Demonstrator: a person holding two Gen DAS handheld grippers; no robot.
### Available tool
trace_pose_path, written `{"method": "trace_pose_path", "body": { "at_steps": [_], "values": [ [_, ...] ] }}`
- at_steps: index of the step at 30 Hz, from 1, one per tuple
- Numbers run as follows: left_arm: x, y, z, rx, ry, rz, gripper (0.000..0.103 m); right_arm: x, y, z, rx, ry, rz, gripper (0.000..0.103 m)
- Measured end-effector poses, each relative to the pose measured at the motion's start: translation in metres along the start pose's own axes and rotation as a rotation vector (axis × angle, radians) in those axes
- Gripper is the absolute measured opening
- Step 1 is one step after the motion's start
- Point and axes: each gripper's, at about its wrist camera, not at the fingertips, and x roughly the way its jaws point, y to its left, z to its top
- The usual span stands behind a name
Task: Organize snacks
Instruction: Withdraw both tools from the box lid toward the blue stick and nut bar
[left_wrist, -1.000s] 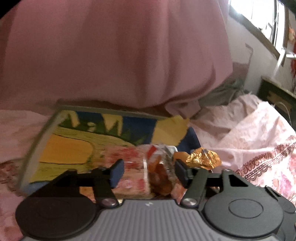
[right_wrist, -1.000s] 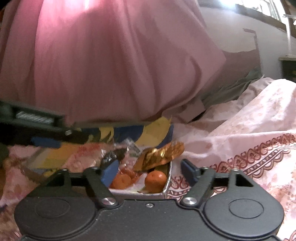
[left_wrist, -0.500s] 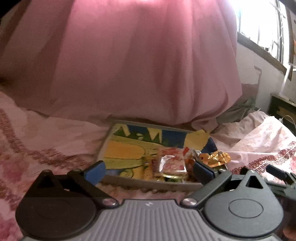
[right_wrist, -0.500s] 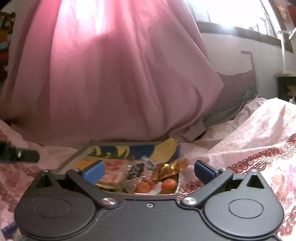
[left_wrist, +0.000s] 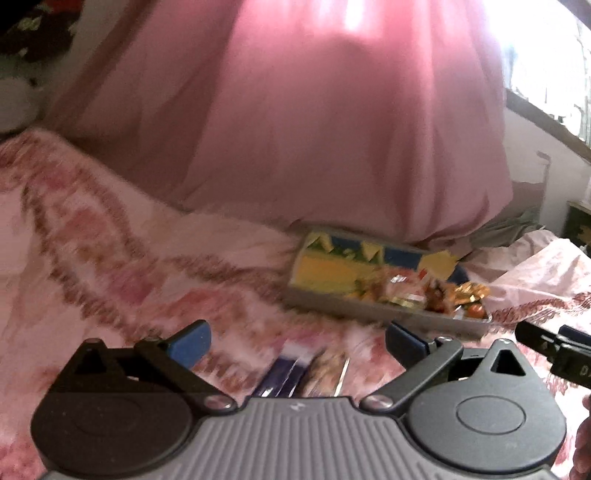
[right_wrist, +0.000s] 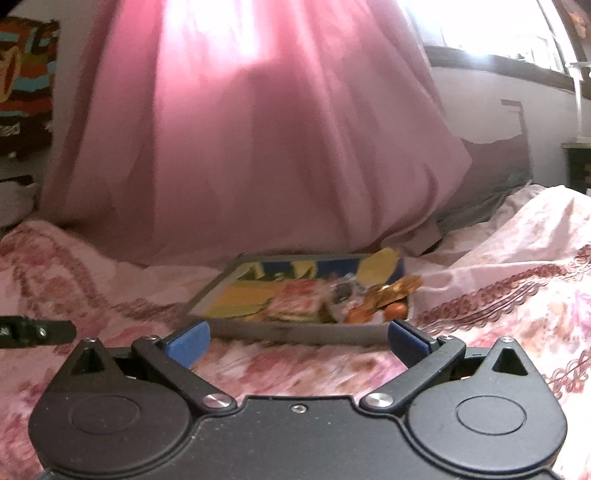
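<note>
I am working over a bed covered with a pink floral bedspread (right_wrist: 517, 295), and a broad pink curtain (right_wrist: 258, 147) hangs behind it with bright window light at the upper right. The tray (right_wrist: 295, 334) with its yellow and blue print lies on the bedspread ahead of both cameras, and the snacks (right_wrist: 332, 302) are heaped at its right end: red-and-white packets, a gold foil wrapper (right_wrist: 395, 290) and small orange fruits (right_wrist: 397, 312). My left gripper (left_wrist: 297, 338) has its jaws spread wide with nothing between them, and my right gripper (right_wrist: 297, 338) is likewise spread and empty, both short of the tray. Just under the left gripper lies a dark purple packet (left_wrist: 284, 373), too blurred to read and partly cut off by the gripper body. The left view is smeared overall.
</note>
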Motion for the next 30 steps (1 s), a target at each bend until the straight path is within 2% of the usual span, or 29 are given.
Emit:
{"method": "trace_pose_path", "body": {
  "at_steps": [4,11,16,22,30],
  "values": [
    [-0.012,0.027,-0.007,-0.03,0.09,0.03,0.103,-0.007,0.029,-0.01,-0.064,0.035,0.034,0.102],
    [-0.022,0.053,-0.02,-0.053,0.164,0.117,0.103,-0.013,0.065,-0.027,-0.14,0.106,0.08,0.102],
    [-0.019,0.051,-0.025,-0.009,0.191,0.135,0.103,-0.008,0.078,-0.038,-0.197,0.156,0.093,0.102],
    [-0.009,0.044,-0.036,0.056,0.238,0.116,0.103,0.003,0.084,-0.048,-0.219,0.193,0.107,0.102],
    [0.0,0.041,-0.042,0.077,0.283,0.139,0.103,0.009,0.086,-0.057,-0.233,0.231,0.134,0.102]
  ]
}}
